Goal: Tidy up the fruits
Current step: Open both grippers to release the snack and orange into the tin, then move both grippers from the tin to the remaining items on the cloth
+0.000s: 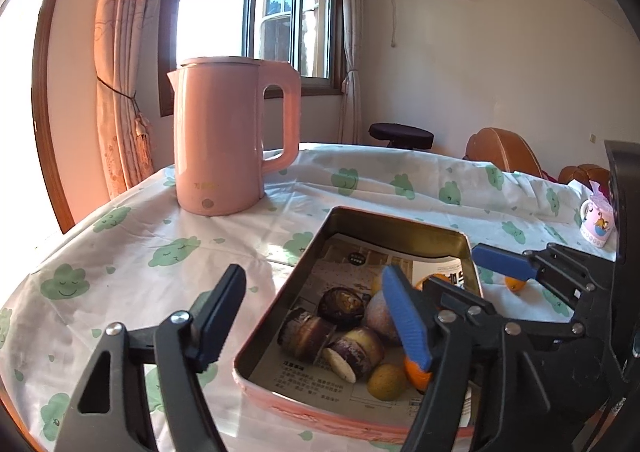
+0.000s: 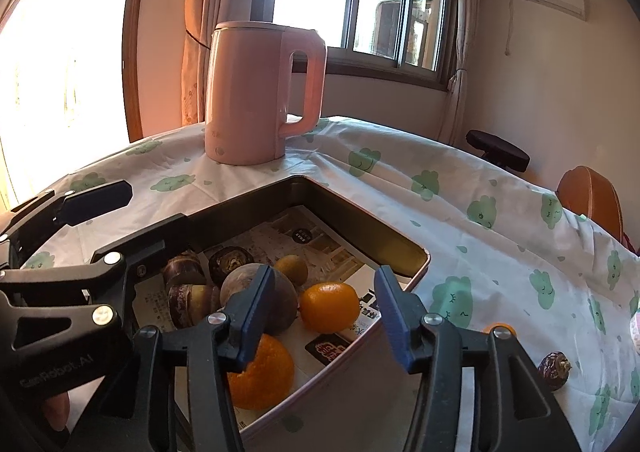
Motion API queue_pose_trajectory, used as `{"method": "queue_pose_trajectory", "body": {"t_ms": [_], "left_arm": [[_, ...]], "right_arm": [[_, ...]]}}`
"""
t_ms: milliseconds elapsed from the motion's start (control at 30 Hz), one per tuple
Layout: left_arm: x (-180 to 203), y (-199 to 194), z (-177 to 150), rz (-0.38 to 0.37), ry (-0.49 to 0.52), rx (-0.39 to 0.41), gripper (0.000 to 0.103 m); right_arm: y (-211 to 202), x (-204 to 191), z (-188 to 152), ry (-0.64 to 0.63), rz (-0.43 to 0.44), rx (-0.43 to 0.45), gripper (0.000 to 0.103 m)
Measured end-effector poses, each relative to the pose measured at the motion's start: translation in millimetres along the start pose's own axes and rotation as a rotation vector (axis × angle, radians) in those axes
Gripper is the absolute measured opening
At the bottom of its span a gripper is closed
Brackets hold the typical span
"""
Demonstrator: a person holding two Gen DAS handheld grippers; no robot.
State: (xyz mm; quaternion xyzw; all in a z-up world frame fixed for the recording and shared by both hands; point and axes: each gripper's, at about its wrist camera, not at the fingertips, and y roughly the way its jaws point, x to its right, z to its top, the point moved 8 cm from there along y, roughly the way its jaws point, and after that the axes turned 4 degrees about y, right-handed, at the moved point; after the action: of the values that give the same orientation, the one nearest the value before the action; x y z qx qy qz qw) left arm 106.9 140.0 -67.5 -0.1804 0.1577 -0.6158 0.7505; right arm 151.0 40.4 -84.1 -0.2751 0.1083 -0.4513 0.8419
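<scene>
both grippers hang with fingers apart, holding nothing: the right gripper (image 2: 324, 316) above the tin's (image 2: 404, 294) near corner, the left gripper (image 1: 312, 316) at its left side. behind stands the pink kettle (image 2: 256, 91). inside the tin lie two oranges (image 2: 330, 308) and brown fruits (image 1: 344, 302); one small orange (image 1: 514, 284) lies outside on the cloth (image 1: 132, 236).

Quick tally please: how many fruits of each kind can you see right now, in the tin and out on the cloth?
Oranges: 3, two in the tin at and, one on the cloth
Dark cut cane-like pieces: 3, in the tin
Round purple-brown fruit: 1
Small green-brown fruit: 1
Dark wrinkled fruit on the cloth: 1
Total: 9
</scene>
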Motion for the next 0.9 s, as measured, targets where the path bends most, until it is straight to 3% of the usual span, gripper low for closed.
{"method": "queue_pose_trajectory", "body": {"t_ms": [167, 367, 500, 567, 733, 833, 900], "left_arm": [[7.8, -10.2, 8.0, -0.026, -0.010, 0.027, 0.086], [38.9, -16.9, 19.4, -0.073, 0.028, 0.046, 0.086], [73.9, -14.4, 26.1, -0.124, 0.058, 0.043, 0.091], [93.0, -10.8, 27.2, -0.146, 0.079, 0.034, 0.091], [138.7, 1.6, 25.4, -0.190, 0.150, -0.006, 0.091], [157.5, 13.3, 23.8, -0.203, 0.178, -0.041, 0.091], [165.8, 19.0, 22.1, -0.210, 0.188, -0.060, 0.091]], "right_arm": [[-21.8, 18.9, 4.9, -0.002, -0.029, 0.040, 0.058], [-55.8, 105.2, -1.8, 0.066, -0.163, 0.049, 0.060], [-54.6, 187.8, -31.6, 0.212, -0.260, -0.063, 0.061], [-45.1, 206.8, -46.3, 0.225, -0.289, -0.129, 0.061], [-26.0, 209.6, -62.5, 0.289, -0.197, -0.196, 0.061], [-13.4, 206.1, -66.2, 0.278, -0.206, -0.241, 0.060], [-5.5, 205.9, -72.6, 0.292, -0.196, -0.276, 0.053]]}}
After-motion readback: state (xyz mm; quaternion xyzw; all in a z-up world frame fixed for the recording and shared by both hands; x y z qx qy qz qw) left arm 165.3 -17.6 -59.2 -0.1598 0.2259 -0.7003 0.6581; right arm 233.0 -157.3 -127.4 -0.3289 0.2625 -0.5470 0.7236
